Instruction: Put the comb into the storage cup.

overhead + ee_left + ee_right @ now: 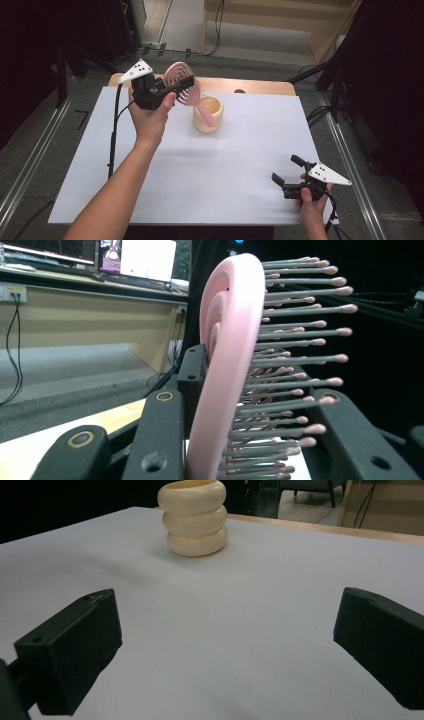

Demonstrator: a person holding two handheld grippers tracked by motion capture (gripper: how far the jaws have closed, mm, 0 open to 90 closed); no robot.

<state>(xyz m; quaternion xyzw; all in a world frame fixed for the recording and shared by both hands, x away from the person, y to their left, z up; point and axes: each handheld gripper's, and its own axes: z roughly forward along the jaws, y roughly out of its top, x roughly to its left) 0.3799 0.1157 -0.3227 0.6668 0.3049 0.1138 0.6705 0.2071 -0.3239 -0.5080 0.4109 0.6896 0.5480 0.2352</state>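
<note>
Nearest, the right gripper (289, 176) rests low on the white table (240, 165), jaws spread wide with nothing between them. Farther off, the left gripper (176, 86) clamps a pink hairbrush (186, 86) by its head (bristles facing one jaw), raised just above the cream ribbed cup (208, 114).

In the left gripper view, the pink hairbrush (227, 365) ran off the bottom edge between the jaws, so its handle and the spot where the pads met it were cut off. In the high view, the left gripper (175, 89) covered part of the brush head, and the handle's lower end was hidden inside the cream cup (216, 122) beyond that gripper.
</note>
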